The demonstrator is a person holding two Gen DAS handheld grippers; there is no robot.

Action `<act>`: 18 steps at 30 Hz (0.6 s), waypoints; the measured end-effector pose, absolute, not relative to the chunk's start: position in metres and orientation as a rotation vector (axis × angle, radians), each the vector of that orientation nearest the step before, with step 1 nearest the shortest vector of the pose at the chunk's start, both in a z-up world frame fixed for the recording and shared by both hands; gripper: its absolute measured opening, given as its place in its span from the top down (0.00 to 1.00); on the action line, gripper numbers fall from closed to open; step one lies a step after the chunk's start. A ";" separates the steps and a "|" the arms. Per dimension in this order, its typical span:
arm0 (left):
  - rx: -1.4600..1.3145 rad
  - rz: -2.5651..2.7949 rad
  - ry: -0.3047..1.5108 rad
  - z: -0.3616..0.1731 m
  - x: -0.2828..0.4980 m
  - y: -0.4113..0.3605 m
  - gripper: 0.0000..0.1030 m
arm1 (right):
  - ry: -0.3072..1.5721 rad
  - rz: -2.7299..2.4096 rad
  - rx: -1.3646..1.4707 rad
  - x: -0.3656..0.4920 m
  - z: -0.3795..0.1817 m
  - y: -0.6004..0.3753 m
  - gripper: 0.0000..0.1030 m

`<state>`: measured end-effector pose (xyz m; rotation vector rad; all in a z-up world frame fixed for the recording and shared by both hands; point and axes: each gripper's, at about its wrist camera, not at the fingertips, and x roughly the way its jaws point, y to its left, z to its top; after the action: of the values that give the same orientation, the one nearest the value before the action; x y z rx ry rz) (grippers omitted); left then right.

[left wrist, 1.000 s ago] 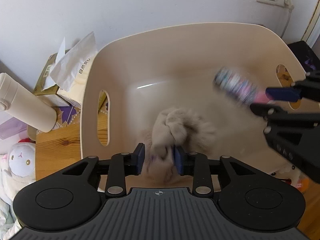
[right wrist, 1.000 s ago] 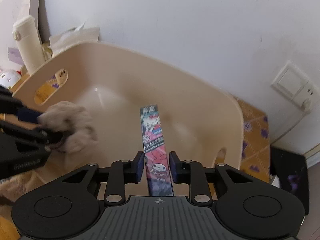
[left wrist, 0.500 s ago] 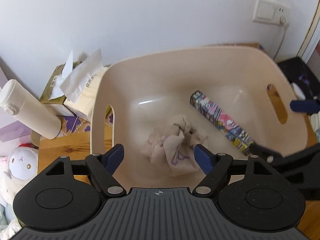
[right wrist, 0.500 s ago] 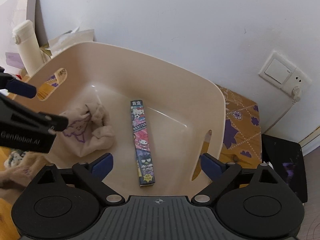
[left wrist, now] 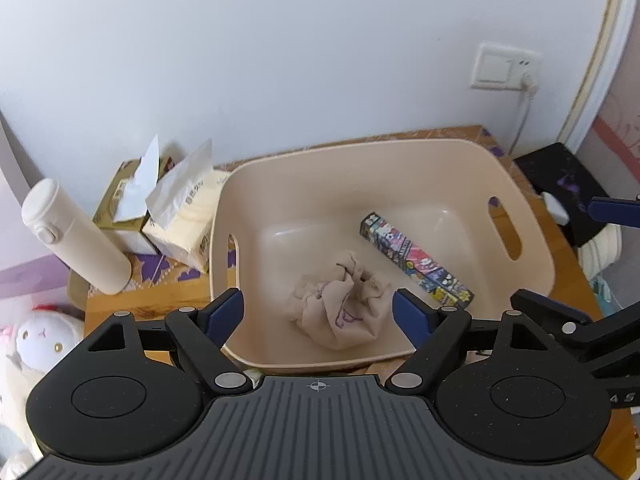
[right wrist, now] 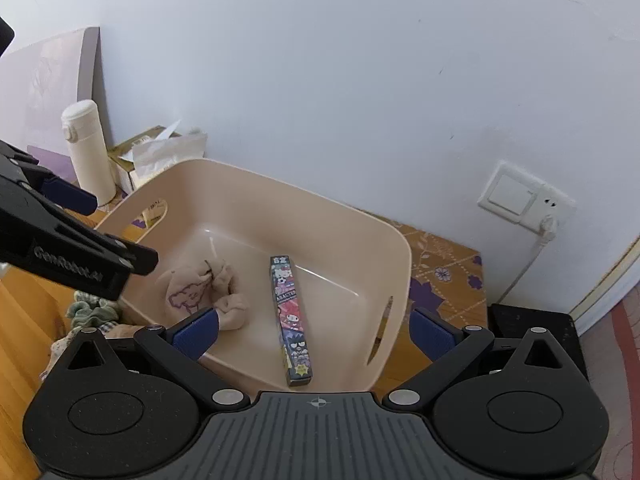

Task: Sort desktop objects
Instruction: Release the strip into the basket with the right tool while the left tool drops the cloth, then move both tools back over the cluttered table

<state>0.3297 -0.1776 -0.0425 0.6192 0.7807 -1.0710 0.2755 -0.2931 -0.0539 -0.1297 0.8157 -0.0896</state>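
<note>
Pouch (left wrist: 342,312) and cartoon box (left wrist: 416,264) lie in bin (left wrist: 532,240) (grippers (left wrist: 318,312) (right wrist: 314,330) spread).

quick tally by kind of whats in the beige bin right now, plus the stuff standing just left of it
Inside the beige bin:
Cloth pouch: 1
Long cartoon-print box: 1

Left of the bin:
Tissue packs: 2
Cream bottle: 1

Total: 5
</note>
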 end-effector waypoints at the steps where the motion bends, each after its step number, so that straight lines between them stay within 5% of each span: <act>1: 0.622 -1.079 0.768 -0.040 0.329 -0.173 0.19 | 0.811 -0.094 -0.130 0.271 -0.051 -0.292 0.00; 18: 0.713 -1.173 0.707 -0.043 0.343 -0.097 0.19 | 0.810 -0.144 -0.093 0.190 -0.060 -0.260 0.00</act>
<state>0.3430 -0.0970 -0.0430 0.7131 0.7069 -1.1727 0.1897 -0.2601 -0.0600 -0.0930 0.8101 -0.1441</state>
